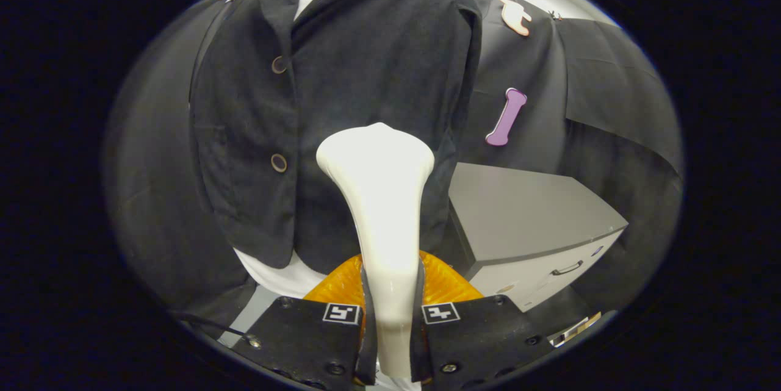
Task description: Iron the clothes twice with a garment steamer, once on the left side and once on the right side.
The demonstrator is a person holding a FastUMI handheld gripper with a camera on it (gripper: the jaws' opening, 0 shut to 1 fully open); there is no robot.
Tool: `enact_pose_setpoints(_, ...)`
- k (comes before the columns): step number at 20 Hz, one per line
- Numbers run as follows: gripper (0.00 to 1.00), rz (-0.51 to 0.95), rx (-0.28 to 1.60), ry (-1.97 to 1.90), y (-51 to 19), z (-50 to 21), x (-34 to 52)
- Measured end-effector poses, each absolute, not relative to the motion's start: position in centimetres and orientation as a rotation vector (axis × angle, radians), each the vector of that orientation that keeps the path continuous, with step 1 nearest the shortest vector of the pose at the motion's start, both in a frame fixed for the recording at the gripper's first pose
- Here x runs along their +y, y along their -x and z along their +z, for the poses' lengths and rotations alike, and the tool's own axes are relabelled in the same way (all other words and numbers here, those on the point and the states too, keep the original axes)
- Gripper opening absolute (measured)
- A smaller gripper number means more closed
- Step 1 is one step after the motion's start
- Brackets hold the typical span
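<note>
The garment steamer (381, 196) stands up between my fingers, its white neck running forward from them and widening into a flat head that sits against the lower front of the dark jacket (341, 92), and my gripper (390, 312) is clenched on that neck, a finger pressing on each side of it. An orange ribbed part of the steamer (442, 281) bulges out just behind the neck, close above my fingers. Measured against the jacket, the steamer head lies just beside the front opening, on the panel without buttons, at about the height of the lower button (279, 163) and well below the upper button (279, 64). The jacket hangs buttoned over a white shirt (287, 278) whose hem peeks out under the jacket's bottom edge and whose collar shows at the neck. Beside the jacket, past its sleeve, stands a grey cabinet (525, 214) with a drawer handle on its pale front, and behind the jacket hangs the black cloth wall (604, 74). As for progress, I judge that I am in the middle of a pass along one side of the jacket, with the head low on that panel; I cannot tell from the fabric whether this is the first pass or the second, since no wrinkle or damp mark gives it away, so at the least the rest of this stroke is left, and perhaps the whole buttoned side as well
</note>
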State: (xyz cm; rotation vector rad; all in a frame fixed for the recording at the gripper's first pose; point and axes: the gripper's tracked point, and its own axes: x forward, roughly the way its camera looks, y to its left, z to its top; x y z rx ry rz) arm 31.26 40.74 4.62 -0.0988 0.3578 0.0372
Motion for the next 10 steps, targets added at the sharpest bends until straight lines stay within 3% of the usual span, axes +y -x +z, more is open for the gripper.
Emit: enact_pose_setpoints(10,0.24,0.033,0.456,0.098,-31.2,-3.2,39.7)
